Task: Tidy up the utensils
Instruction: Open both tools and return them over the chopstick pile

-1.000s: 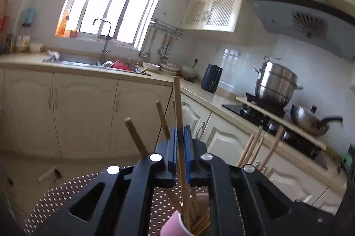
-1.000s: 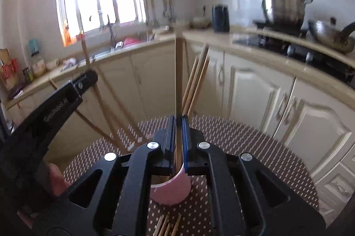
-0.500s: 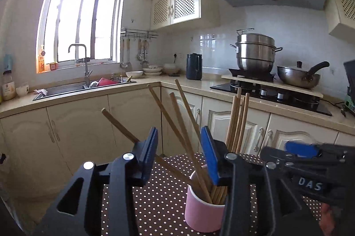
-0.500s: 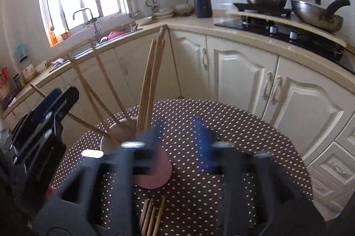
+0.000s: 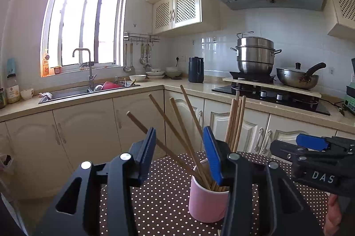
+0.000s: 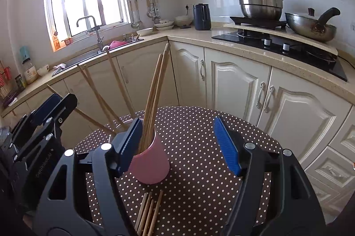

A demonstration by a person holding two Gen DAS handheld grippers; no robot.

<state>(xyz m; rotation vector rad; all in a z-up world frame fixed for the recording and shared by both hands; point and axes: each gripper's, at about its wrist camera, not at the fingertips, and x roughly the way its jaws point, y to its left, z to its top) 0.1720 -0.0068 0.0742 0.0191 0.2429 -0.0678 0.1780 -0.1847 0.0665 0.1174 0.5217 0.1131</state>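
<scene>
A pink cup [image 5: 205, 202] stands on the round polka-dot table [image 5: 159, 198] with several wooden chopsticks [image 5: 177, 131] upright and leaning in it. My left gripper [image 5: 179, 156] is open and empty, just behind and above the cup. My right gripper [image 6: 179, 145] is open and empty, with the cup [image 6: 150, 167] and its chopsticks [image 6: 155, 92] beside its left finger. Several loose chopsticks [image 6: 147, 213] lie flat on the table [image 6: 199, 187] under the right gripper. Each gripper shows at the edge of the other's view.
Cream kitchen cabinets [image 6: 235, 85] curve behind the table. On the counter are a sink [image 5: 88, 90], a dark kettle [image 5: 196, 69], a steel steamer pot [image 5: 255, 56] and a wok [image 5: 297, 78] on the hob.
Both grippers were shut on a chopstick over the cup a second ago. Both have opened, let the chopsticks drop into the cup and drawn back from it.
</scene>
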